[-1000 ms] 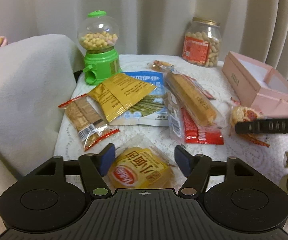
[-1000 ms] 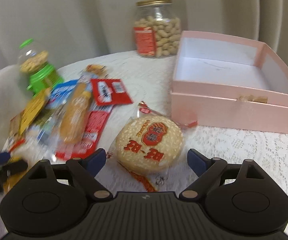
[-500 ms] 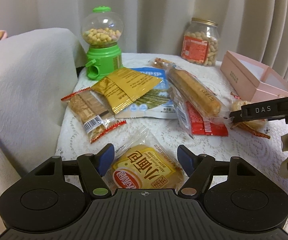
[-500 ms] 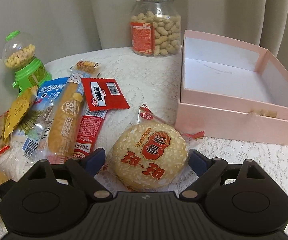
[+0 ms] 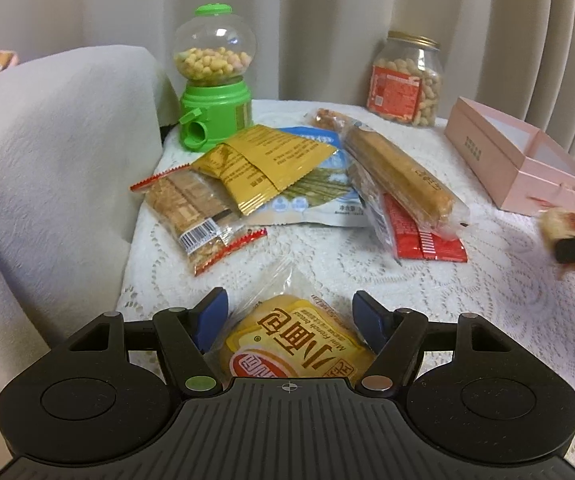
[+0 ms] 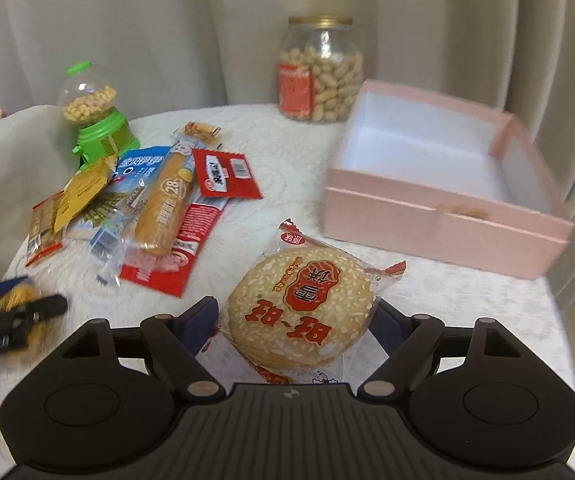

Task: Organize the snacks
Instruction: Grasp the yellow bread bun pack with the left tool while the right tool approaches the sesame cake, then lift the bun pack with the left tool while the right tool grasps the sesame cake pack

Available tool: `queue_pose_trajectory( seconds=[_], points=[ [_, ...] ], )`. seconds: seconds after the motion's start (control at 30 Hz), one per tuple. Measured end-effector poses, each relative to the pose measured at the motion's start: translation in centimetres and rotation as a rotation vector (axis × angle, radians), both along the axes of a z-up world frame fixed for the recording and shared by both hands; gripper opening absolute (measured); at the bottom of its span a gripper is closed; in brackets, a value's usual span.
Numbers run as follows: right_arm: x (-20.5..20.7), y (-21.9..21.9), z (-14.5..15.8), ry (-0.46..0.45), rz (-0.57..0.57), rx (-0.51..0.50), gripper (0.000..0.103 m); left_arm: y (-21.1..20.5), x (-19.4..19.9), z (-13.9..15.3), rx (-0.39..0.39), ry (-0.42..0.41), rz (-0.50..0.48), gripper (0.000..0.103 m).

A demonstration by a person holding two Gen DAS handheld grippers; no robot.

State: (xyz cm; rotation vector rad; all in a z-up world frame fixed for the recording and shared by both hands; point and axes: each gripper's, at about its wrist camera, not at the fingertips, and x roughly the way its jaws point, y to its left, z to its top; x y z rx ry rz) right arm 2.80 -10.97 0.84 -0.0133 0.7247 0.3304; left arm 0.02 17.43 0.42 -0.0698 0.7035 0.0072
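Lifted: round sesame cake [image 6: 301, 306], clear-wrapped, red-labelled

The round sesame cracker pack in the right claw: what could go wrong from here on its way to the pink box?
The right claw has been closing on the sesame cracker pack; pressed harder, the brittle cracker may crack. The slick wrapper could also slip out before reaching the pink box, whose near wall the pack must clear.
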Motion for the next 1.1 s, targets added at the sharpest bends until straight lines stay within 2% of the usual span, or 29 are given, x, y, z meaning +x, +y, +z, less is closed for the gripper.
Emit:
queue_pose_trajectory(
  seconds=[0.13,0.23,0.4,0.5,0.63,0.67,0.73,0.83,1.0,1.03,1.1],
  points=[
    [-1.6,-3.4,-0.3,-0.036,-0.061,-0.042,0.082,-0.5,0.1,0.0,0.018,0.002,-0.004,0.07],
    [-2.1,-5.9,-1.1,-0.042,-0.104,-0.04,0.084,-1.0,0.1,0.2,-0.014,-0.006,-0.043,0.064],
    [-1.4,-8.6,-3.7,0.048,-0.144,-0.029,0.089,-2.3,-0.5,0.4,-0.026,-0.035,-0.103,0.053],
    [-1.5,-9.3,-4.4,0.051,-0.162,0.033,0.092,-3.2,-0.9,0.8,-0.047,-0.043,-0.148,0.045],
    [-1.9,-8.4,-5.1,0.021,-0.151,-0.017,0.096,-4.8,-1.7,1.4,-0.065,-0.057,-0.214,0.042],
    [-2.1,-8.0,-5.1,0.005,-0.148,-0.035,0.096,-5.1,-1.9,1.5,-0.081,-0.061,-0.23,0.038],
    [-2.2,-7.8,-5.1,0.009,-0.149,-0.033,0.096,-5.8,-2.1,1.8,-0.114,-0.065,-0.261,0.025],
    [-2.5,-8.1,-4.8,0.018,-0.139,-0.022,0.096,-7.1,-2.3,2.3,-0.121,-0.077,-0.304,0.023],
    [-4.2,-8.7,-3.9,-0.02,-0.102,0.002,0.096,-8.6,-2.0,2.5,-0.103,-0.066,-0.341,0.022],
    [-4.4,-8.8,-3.8,-0.026,-0.099,0.003,0.096,-8.2,-1.9,2.7,-0.123,-0.067,-0.339,0.021],
    [-4.7,-9.0,-3.5,-0.033,-0.096,0.005,0.096,-6.7,-1.8,3.6,-0.211,-0.08,-0.309,0.021]
  ],
)
